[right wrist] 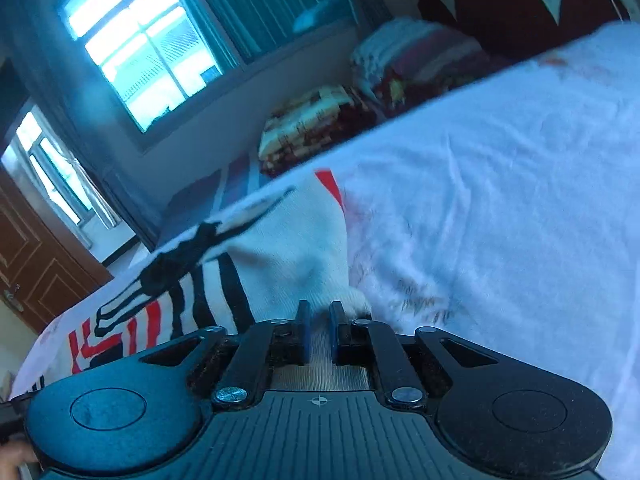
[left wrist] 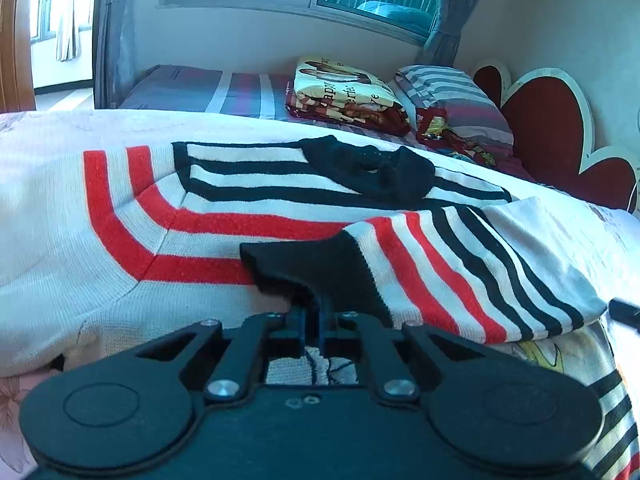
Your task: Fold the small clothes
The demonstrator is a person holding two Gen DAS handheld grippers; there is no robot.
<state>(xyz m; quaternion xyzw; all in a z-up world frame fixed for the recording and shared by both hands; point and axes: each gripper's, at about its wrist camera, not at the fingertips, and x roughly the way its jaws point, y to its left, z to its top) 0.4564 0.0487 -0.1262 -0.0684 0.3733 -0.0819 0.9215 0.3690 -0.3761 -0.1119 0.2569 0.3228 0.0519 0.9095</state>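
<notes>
The sweater (left wrist: 224,216) is spread flat on the bed (left wrist: 60,128), chest side up, so that its parts can be turned inward. One sleeve (left wrist: 460,264) is already laid across the body, and its black cuff (left wrist: 304,268) is gripped by the left tongs (left wrist: 310,310), which are clenched on it. By this hold the sleeve can be steered and kept taut. The right tongs (right wrist: 320,316) are clenched on a cream edge of the same sweater, seen bunched between the blue pads (right wrist: 304,320); which edge it is cannot be told. A grip at two points is judged to be needed because the cloth is limp and sags between supports.

The sweater is a ribbed knit, soft and thick, cream with red and black stripes and a black collar (left wrist: 372,172). The bed cover is thin, smooth cloth with a faint floral print. A folded blanket (left wrist: 344,92) and a striped pillow (left wrist: 452,96) lie well apart on another bed behind.
</notes>
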